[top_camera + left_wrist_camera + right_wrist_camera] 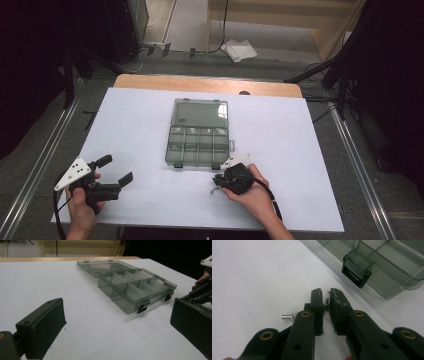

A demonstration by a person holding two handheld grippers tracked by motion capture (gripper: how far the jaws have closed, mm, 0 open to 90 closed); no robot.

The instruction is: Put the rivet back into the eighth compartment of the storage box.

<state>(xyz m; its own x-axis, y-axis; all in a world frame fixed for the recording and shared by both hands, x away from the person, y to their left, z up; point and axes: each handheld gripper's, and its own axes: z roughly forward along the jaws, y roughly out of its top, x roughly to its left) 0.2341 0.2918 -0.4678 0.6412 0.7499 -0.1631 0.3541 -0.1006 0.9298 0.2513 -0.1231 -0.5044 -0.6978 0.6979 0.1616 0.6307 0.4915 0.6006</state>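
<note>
Rivet (pixel 326 302) between right gripper (pixel 326 293) fingers (high view: blurred), another rivet (pixel 288 317) beside.

Organizer box (pixel 198 132): smoky translucent plastic, glossy. Rivet (pixel 288 317): bright metal. Surface (pixel 135 125): matt white, smooth. Right hand-held gripper (pixel 325 298): matt black plastic, pads scuffed.

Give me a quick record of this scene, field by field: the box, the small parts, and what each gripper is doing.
box: clear grey compartment box, lid open flat behind it, compartments look empty
surface: white table
right gripper: jaws nearly closed on a small metal rivet, near the box's front latch
loose part: another rivet lying on the table beside the right jaws
left gripper: jaws wide open, holding nothing, left of the box
</note>
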